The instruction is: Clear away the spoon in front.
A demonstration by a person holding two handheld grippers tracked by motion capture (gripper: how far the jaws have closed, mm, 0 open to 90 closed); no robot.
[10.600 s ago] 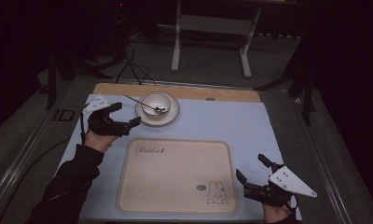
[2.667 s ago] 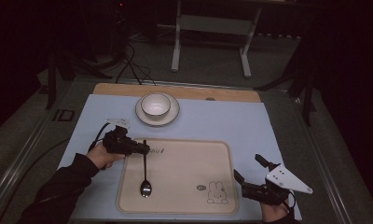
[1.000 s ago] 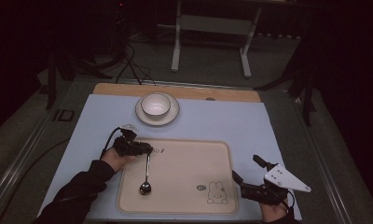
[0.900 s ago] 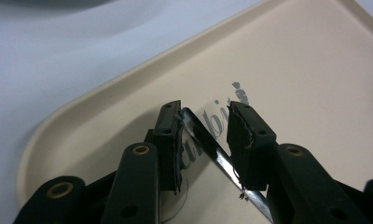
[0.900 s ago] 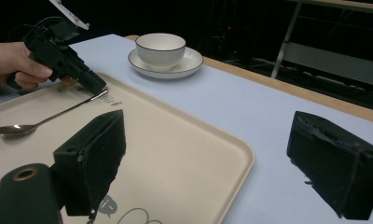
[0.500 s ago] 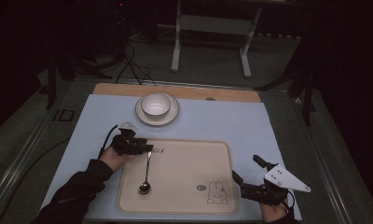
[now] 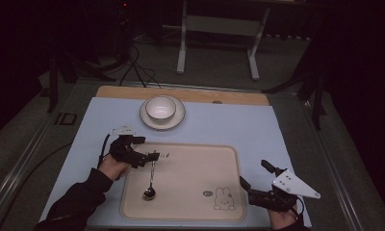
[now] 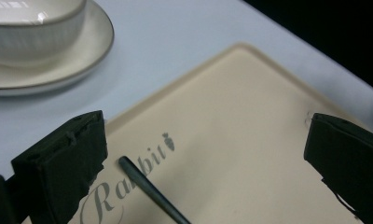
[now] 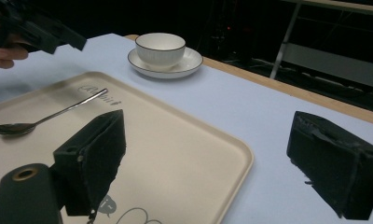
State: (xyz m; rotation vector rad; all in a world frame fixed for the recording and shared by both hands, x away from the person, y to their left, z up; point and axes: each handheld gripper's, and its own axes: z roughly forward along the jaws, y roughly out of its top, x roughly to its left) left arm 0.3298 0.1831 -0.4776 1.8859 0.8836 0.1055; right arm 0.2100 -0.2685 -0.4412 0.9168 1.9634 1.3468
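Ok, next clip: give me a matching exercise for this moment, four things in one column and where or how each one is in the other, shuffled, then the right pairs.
Things:
1. spoon
2. bowl
3. left gripper
4. right gripper

Places or states:
A. open, at the tray's right edge near the rabbit drawing
B. sitting on the saucer at the far side of the blue mat
C. lying flat on the tray, released
D. open, over the spoon's handle end by the word Rabbit

Pairs: 1-C, 2-B, 3-D, 4-A
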